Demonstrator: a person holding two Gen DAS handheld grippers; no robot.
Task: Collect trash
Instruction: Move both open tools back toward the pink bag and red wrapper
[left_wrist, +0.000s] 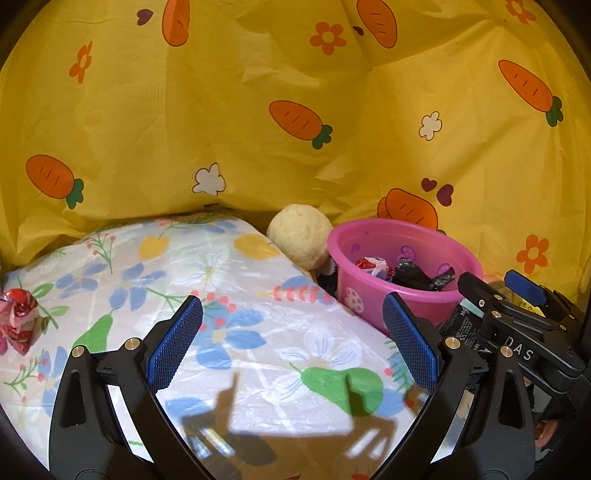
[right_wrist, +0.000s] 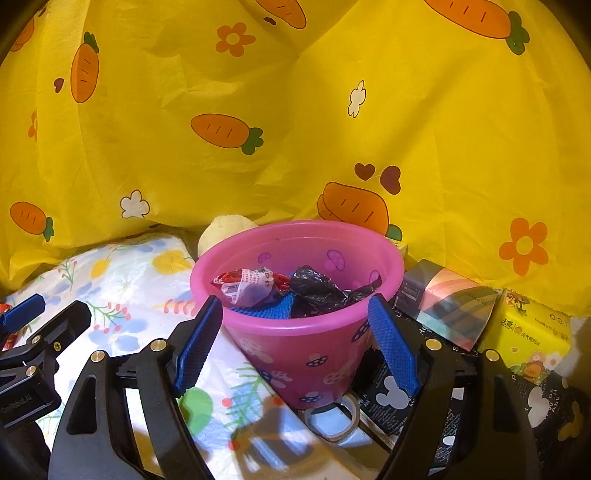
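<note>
The pink bucket holds crumpled trash: a red-white wrapper and a black bag. Another red wrapper lies far left of the bucket on the floral tabletop. The left tool and the right tool are both open and empty. Behind the bucket hangs a yellow carrot cloth; right of it stand boxes.

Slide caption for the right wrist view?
Open right tongs face the pink bucket, already holding a red wrapper and black bag, against a carrot-print yellow sheet.
</note>
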